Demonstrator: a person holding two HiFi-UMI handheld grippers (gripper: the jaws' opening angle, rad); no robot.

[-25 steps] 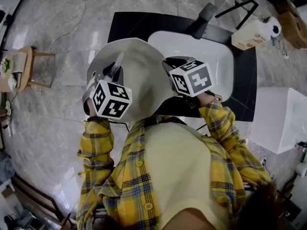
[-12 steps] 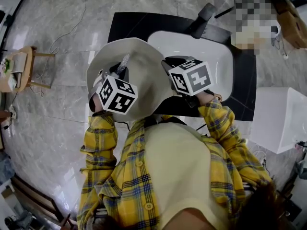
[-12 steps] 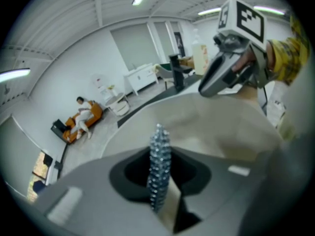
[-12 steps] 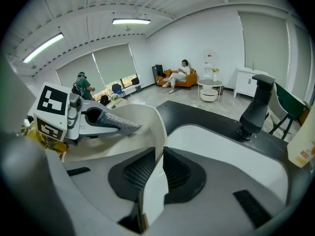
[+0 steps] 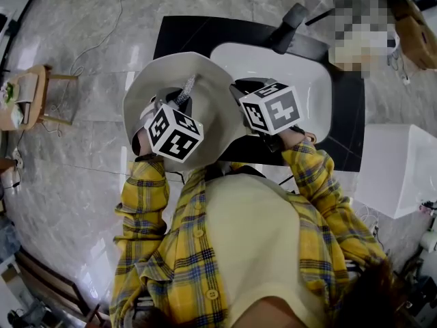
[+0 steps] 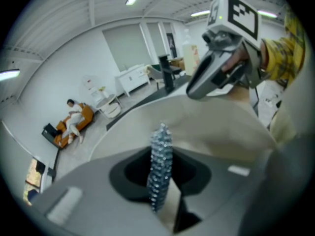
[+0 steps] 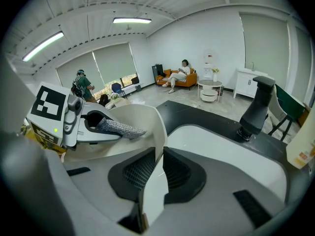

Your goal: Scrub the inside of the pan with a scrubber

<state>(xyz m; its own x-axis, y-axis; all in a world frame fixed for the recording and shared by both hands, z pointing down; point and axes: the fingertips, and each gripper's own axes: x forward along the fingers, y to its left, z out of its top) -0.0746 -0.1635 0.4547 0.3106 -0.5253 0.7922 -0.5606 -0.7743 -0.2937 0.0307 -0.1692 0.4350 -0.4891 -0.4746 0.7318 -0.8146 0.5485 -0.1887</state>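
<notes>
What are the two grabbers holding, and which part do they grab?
The left gripper pinches the silver scrubber by one end, and the rest sticks out past the jaws. The right gripper clamps the cream pan by its rim.

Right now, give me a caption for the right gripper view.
Right gripper clamps the pan rim by the sink; left gripper holds the scrubber inside the pan.

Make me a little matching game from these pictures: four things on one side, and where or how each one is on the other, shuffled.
1 scrubber
2 pan
3 faucet
4 sink

A white, set in a black counter
B rim clamped by the right gripper
C black, standing at the sink's edge
D pinched in the left gripper

Pairs: 1-D, 2-B, 3-C, 4-A.
</notes>
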